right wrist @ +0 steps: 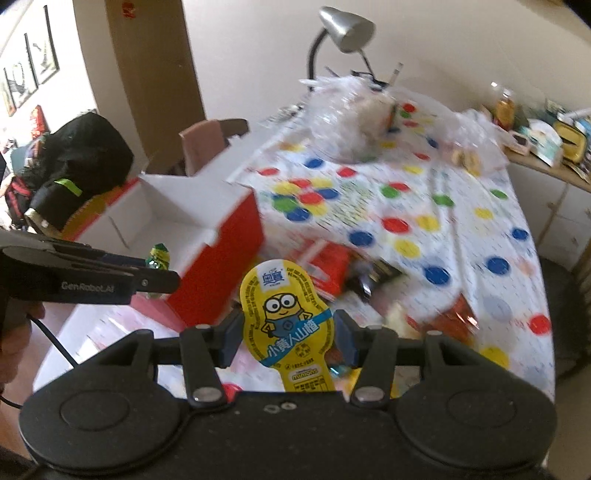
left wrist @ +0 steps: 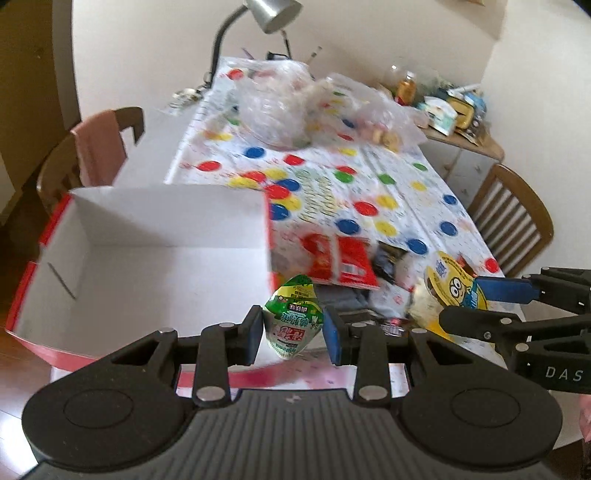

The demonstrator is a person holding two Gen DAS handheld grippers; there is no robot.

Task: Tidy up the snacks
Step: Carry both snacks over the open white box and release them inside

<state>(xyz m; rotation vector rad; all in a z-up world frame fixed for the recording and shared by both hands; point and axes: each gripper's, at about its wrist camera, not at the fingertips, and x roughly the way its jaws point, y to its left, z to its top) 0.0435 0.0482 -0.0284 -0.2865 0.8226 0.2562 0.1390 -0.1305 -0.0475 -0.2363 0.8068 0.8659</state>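
Note:
My left gripper (left wrist: pixel 293 330) is shut on a small green-and-white jelly cup (left wrist: pixel 293 317), held just past the near right corner of the red box with white inside (left wrist: pixel 147 266). My right gripper (right wrist: pixel 288 334) is shut on a yellow cartoon-figure snack cup (right wrist: pixel 286 314), lifted above the table. In the left wrist view that yellow cup (left wrist: pixel 452 286) and the right gripper (left wrist: pixel 480 302) show at the right. In the right wrist view the left gripper (right wrist: pixel 155 271) holds the green cup (right wrist: pixel 159 254) beside the box (right wrist: pixel 221 258). A red packet (left wrist: pixel 340 264) and a dark packet (left wrist: pixel 389 260) lie on the spotted tablecloth (left wrist: pixel 369 184).
Clear plastic bags of snacks (left wrist: pixel 288 107) lie at the far end under a desk lamp (left wrist: pixel 269 14). Wooden chairs stand left (left wrist: pixel 92 147) and right (left wrist: pixel 517 218). A cluttered side shelf (left wrist: pixel 454 110) is at the far right. A black bag (right wrist: pixel 77 166) sits left of the box.

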